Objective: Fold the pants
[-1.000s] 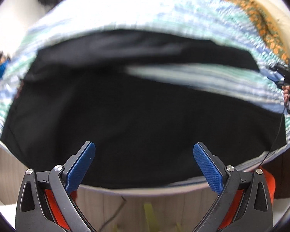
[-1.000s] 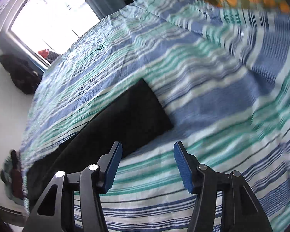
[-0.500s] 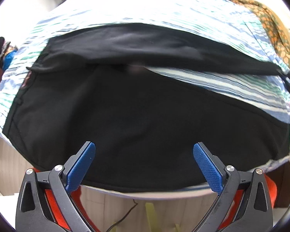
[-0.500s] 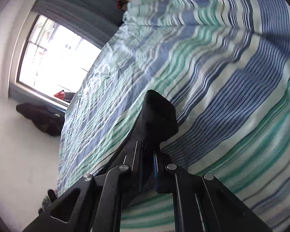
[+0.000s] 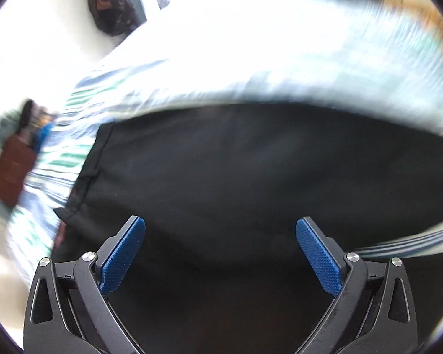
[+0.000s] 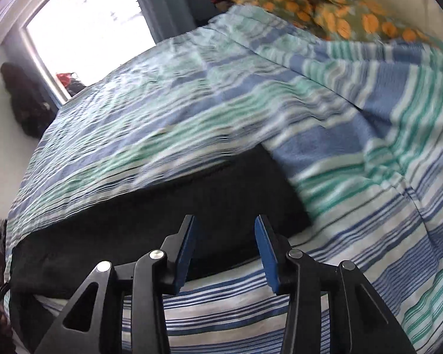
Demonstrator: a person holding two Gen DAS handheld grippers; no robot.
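Note:
Black pants lie flat on the striped bedsheet, filling most of the left wrist view, waistband end at the left. My left gripper hovers wide open just above the dark cloth, nothing between its blue pads. In the right wrist view the pants run as a long dark band with the leg end at the right. My right gripper is above that leg end; its jaws are opening and the cloth is no longer pinched between them.
A striped blue, green and white bedsheet covers the bed. An orange-patterned pillow lies at the head. A bright window and a dark bag stand past the far side. Clutter sits on the floor at left.
The right gripper pinched the far leg end, carried it toward the near leg and let go. The left gripper swept left and lower over the pants, toward the waistband.

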